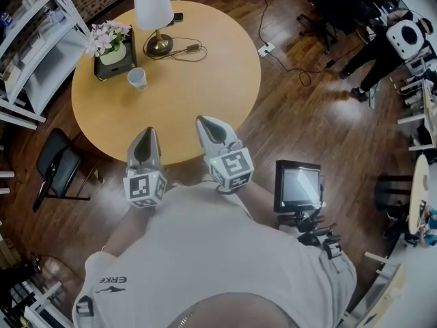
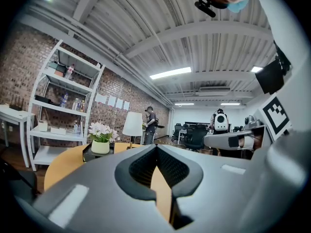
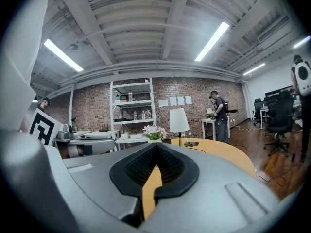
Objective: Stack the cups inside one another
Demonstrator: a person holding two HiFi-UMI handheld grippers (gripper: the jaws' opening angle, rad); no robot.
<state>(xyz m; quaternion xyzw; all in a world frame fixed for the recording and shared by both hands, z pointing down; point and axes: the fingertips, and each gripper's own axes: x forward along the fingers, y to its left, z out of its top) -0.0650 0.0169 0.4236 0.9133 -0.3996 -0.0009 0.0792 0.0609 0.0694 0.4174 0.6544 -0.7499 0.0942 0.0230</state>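
Observation:
A single pale cup (image 1: 136,78) stands upright on the left part of the round wooden table (image 1: 205,80), next to a flower box. In the head view it is the only cup I see. My left gripper (image 1: 144,132) and right gripper (image 1: 205,121) hover side by side over the table's near edge, well short of the cup. Both point level across the table. In the left gripper view the left gripper (image 2: 156,147) has its jaws together and empty. The right gripper (image 3: 156,144) is likewise shut on nothing. Neither gripper view shows the cup.
On the table's far side stand a white-shaded lamp (image 1: 153,5), a flower pot in a black box (image 1: 109,43), a phone (image 1: 177,17) and a cable. A black chair (image 1: 58,166) and white shelves (image 1: 34,39) are at the left, a monitor on a stand (image 1: 298,186) at the right.

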